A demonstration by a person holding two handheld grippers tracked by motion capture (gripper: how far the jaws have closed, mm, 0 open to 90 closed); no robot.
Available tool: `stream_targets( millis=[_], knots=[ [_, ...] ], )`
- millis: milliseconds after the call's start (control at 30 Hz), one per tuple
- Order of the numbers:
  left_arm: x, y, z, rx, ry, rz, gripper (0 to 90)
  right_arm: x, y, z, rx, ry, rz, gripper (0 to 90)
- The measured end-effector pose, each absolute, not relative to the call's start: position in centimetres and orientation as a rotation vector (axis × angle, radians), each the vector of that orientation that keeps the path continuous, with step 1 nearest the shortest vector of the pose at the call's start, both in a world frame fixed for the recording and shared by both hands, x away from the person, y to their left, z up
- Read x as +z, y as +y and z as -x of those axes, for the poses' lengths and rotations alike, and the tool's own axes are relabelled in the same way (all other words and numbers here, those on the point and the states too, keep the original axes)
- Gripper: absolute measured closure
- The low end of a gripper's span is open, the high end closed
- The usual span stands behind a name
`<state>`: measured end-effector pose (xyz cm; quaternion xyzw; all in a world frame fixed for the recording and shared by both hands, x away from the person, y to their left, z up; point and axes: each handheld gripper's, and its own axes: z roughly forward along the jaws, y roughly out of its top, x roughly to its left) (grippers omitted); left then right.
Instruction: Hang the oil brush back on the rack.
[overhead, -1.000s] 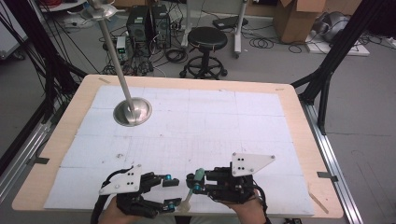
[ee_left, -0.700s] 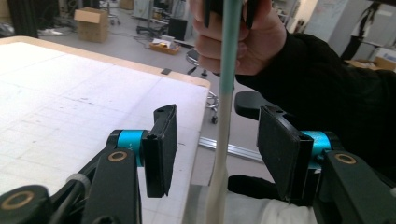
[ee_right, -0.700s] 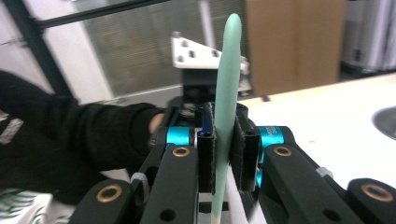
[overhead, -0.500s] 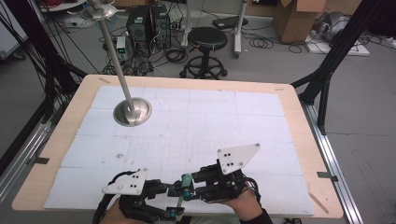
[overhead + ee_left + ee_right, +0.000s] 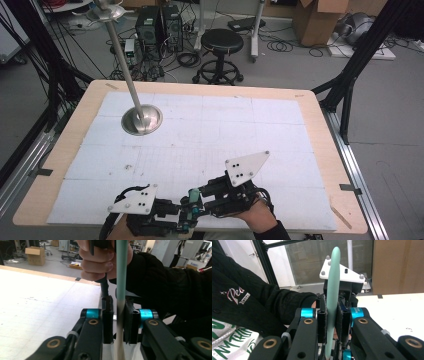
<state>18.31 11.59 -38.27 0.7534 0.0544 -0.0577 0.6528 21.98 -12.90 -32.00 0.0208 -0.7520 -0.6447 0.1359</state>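
High view: both claws point(image 5: 192, 209) crowd table's near edge point(image 5: 200, 231).

Since a second ago the right gripper point(image 5: 196, 199) has tilted so its grey plate point(image 5: 246, 168) stands higher and farther from the near edge, while the left gripper point(image 5: 186, 220) has slid back nearer, both now clamped on the slim green stick point(image 5: 191, 209).

1. We're in a lab: black frame struts point(image 5: 357, 60) flank the table point(image 5: 320, 130).
2. Top of frame: computer towers point(image 5: 159, 22), tangled cables point(image 5: 287, 47), a stool point(image 5: 221, 42), cardboard boxes point(image 5: 320, 20).
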Motion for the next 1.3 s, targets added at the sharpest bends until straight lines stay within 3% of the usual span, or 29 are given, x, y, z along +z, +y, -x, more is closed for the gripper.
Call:
stream_targets(
  millis=[200,233,267,300,400,500,667,867,1300],
  knots=[
    [-38.2,11.7,-18.3,-0.090,0.138,-1.715,84.2,-32.0,-12.8,-22.0,-1.876,-2.185,-0.050,81.3],
    [-38.2,11.8,-18.3,-0.074,0.145,-1.718,84.2,-32.1,-12.8,-21.9,-1.886,-2.183,-0.023,74.4],
    [-38.1,11.9,-18.3,-0.057,0.156,-1.720,84.2,-32.1,-12.8,-21.9,-1.921,-2.185,0.036,58.0],
    [-38.1,12.0,-18.3,-0.043,0.178,-1.711,84.2,-32.1,-12.9,-21.8,-1.949,-2.200,0.104,50.3],
    [-37.9,12.4,-18.5,0.026,0.248,-1.699,84.3,-32.1,-13.1,-21.4,-2.034,-2.270,0.224,34.8],
    [-37.7,12.7,-18.8,0.112,0.369,-1.684,84.3,-32.2,-13.5,-21.1,-2.124,-2.310,0.411,26.8],
    [-37.7,12.5,-18.9,0.239,0.523,-1.691,84.2,-32.5,-13.6,-20.5,-2.180,-2.415,0.665,25.3],
    [-37.8,12.0,-18.9,0.341,0.580,-1.691,84.2,-32.8,-12.9,-20.0,-2.187,-2.485,0.767,26.8],
    [-38.1,9.8,-18.8,0.453,0.648,-1.708,84.2,-32.9,-12.0,-20.2,-2.246,-2.434,0.943,41.9]
  ],
)
